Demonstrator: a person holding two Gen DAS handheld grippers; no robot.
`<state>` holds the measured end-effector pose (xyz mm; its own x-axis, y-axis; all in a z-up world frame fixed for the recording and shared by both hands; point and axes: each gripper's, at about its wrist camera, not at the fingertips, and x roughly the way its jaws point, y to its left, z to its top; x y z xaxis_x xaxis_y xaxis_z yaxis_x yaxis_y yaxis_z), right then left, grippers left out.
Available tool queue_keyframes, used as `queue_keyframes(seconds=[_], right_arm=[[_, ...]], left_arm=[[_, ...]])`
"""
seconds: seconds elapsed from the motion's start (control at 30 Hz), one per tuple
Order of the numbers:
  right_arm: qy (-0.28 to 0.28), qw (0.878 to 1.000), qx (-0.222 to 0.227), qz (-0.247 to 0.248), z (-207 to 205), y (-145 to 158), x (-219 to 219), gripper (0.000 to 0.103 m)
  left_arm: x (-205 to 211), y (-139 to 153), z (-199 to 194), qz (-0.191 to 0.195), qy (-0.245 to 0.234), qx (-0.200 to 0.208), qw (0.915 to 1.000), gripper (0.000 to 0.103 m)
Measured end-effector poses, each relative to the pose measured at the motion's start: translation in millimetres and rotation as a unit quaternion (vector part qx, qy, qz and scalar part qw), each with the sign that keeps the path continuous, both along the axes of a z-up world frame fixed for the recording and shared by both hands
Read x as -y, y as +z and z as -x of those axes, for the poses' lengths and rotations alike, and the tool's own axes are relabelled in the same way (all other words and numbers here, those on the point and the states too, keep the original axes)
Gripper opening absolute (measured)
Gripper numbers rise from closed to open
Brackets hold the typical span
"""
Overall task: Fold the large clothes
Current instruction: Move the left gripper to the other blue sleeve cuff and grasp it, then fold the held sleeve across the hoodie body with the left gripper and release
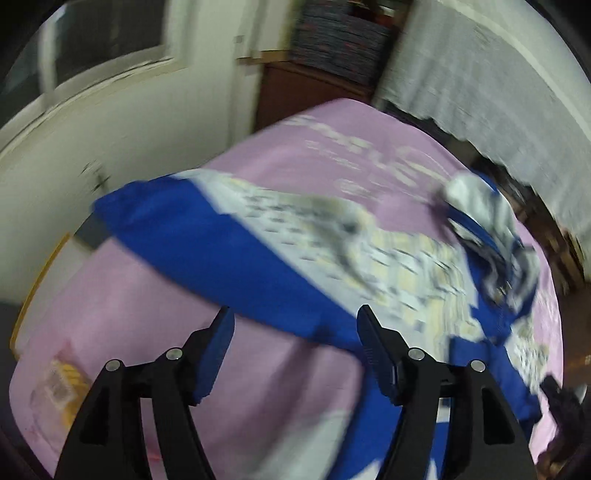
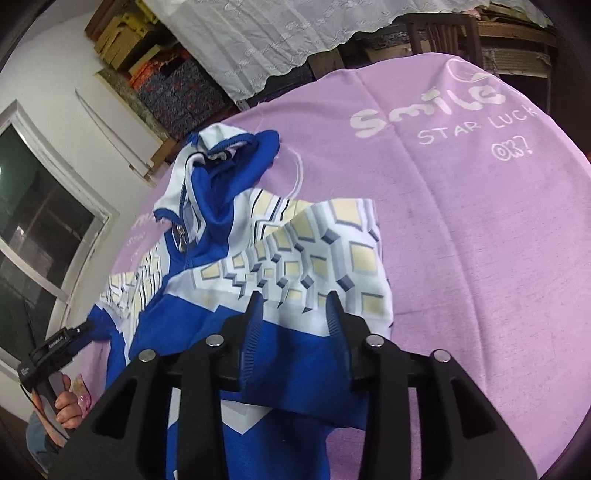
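A blue and white zip jacket (image 2: 258, 258) with a cream block pattern lies on a table under a pink cloth (image 2: 461, 221). In the left wrist view the jacket (image 1: 258, 251) is blurred, one blue sleeve stretched out to the left. My left gripper (image 1: 295, 321) is open just above the sleeve's lower edge, holding nothing. My right gripper (image 2: 295, 302) is open over the folded part of the jacket, where the pattern meets the blue. The jacket's collar and zip (image 2: 184, 229) lie at the far left.
The pink cloth carries white lettering (image 2: 436, 114) at the far right. A white lace curtain (image 2: 277, 40), stacked boxes (image 2: 177, 88) and a wooden chair (image 2: 439, 33) stand behind the table. A window (image 2: 33, 229) is on the left wall. The hand holding the left gripper (image 2: 62, 398) shows at lower left.
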<state>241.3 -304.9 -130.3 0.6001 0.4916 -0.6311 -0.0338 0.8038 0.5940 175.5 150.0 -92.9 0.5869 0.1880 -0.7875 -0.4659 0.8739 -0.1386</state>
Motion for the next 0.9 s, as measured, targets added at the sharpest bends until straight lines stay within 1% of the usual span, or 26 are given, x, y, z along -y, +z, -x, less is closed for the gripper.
queue_keyframes(seconds=[0.07,0.13,0.17,0.2,0.27,0.37,0.43,0.53,0.57,0.6,0.63,0.67,0.73,0.8,0.87,0.9], right_arm=[[-0.001,1.0,-0.004,-0.004,0.1,-1.2,0.5,0.037],[-0.003,1.0,-0.006,-0.003,1.0,-1.5,0.4,0.039],[-0.004,1.0,-0.007,-0.004,1.6,-1.5,0.8,0.041],[-0.007,1.0,-0.006,-0.006,2.1,-1.6,1.6,0.043],[-0.015,1.0,-0.004,-0.01,2.7,-1.4,5.2,0.045],[-0.026,0.999,-0.007,-0.019,1.8,-3.3,11.1,0.045],[-0.032,0.999,-0.01,-0.024,1.2,-4.8,14.1,0.046],[-0.042,0.999,-0.009,-0.027,1.4,-4.8,18.1,0.053],[-0.046,0.999,-0.007,-0.029,1.7,-4.3,19.6,0.055],[-0.048,0.998,-0.006,-0.03,2.5,-3.7,20.5,0.055],[-0.05,0.998,-0.005,-0.034,3.1,-3.2,22.2,0.055],[-0.051,0.998,-0.004,-0.038,3.2,-2.8,23.3,0.055],[-0.054,0.998,-0.003,-0.045,3.6,-2.3,24.6,0.055],[-0.056,0.997,-0.004,-0.051,3.5,-2.9,27.2,0.055],[-0.057,0.997,-0.007,-0.057,3.1,-4.2,29.0,0.055],[-0.057,0.997,-0.008,-0.059,3.0,-5.0,29.7,0.055]], left_arm=[[-30.0,-0.7,10.8,0.035,0.045,0.004,0.9984,0.069],[-53.6,-5.4,16.8,0.076,0.078,0.008,0.994,0.069],[-62.0,-8.2,17.3,0.092,0.09,0.009,0.9917,0.069],[-67.2,-6.8,18.1,0.1,0.096,0.02,0.9901,0.069],[-71.5,-1.8,16.4,0.097,0.11,0.027,0.9888,0.069],[-83.7,0.1,8.0,0.115,0.129,0.031,0.9844,0.069],[-88.4,-0.1,1.6,0.112,0.154,0.038,0.9811,0.069],[-87.8,-2.1,-9.2,0.121,0.17,0.055,0.9765,0.069],[-87.2,-1.6,-9.9,0.12,0.172,0.062,0.9758,0.061],[-85.6,-1.2,-12.4,0.111,0.172,0.065,0.9766,0.038],[-84.3,0.4,-14.3,0.091,0.173,0.061,0.9788,0.025],[-83.8,1.4,-15.9,0.079,0.171,0.055,0.9806,0.01],[-81.9,4.5,-15.8,0.071,0.159,0.056,0.9832,0.006],[-73.5,13.4,-15.9,0.043,0.147,0.055,0.9867,0.004],[-55.8,26.1,-17.3,0.0,0.129,0.058,0.99,0.003],[-38.4,36.3,-19.0,-0.031,0.107,0.061,0.9918,0.003]])
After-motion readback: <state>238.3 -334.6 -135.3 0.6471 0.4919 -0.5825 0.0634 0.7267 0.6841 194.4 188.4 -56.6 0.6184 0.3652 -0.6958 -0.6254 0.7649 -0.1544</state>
